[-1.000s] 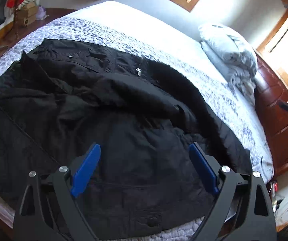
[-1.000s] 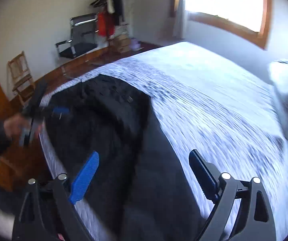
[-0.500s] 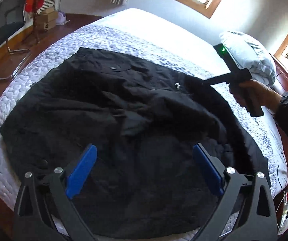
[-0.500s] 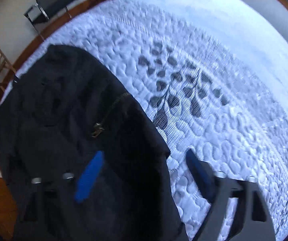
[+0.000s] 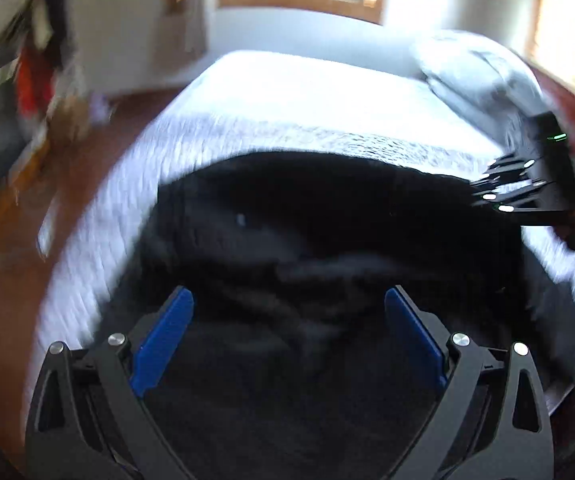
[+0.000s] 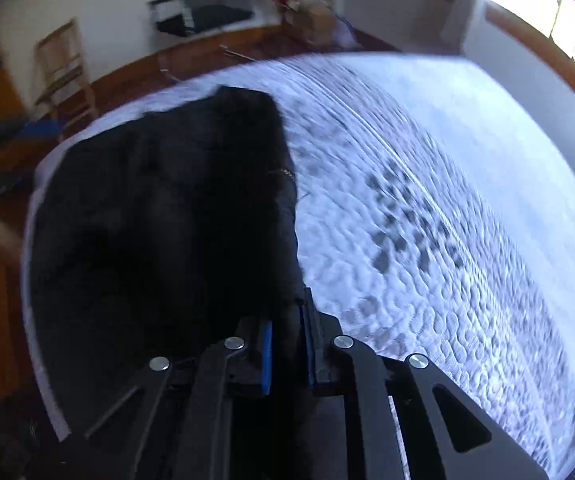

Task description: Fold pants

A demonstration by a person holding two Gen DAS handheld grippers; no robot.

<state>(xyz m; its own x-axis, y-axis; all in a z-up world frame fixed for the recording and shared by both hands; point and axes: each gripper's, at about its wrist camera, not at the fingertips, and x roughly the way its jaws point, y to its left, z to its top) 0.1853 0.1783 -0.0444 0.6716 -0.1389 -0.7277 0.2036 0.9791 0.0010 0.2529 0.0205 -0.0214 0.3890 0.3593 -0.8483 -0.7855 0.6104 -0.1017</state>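
Black pants on the bed, right gripper pinching their edge.

The pants [image 6: 159,240] lie crumpled on the quilted bed [image 6: 447,200]. The right gripper [image 6: 289,344] has just been closing, and its blue pads clamp a fold of the pants' edge. The left gripper [image 5: 289,332] hangs above the pants, jaws spread wide, nothing between them.

support: bed [image 6: 467,208], white quilted cover | on it: black pants [image 5: 327,240], pillows [image 5: 479,76]
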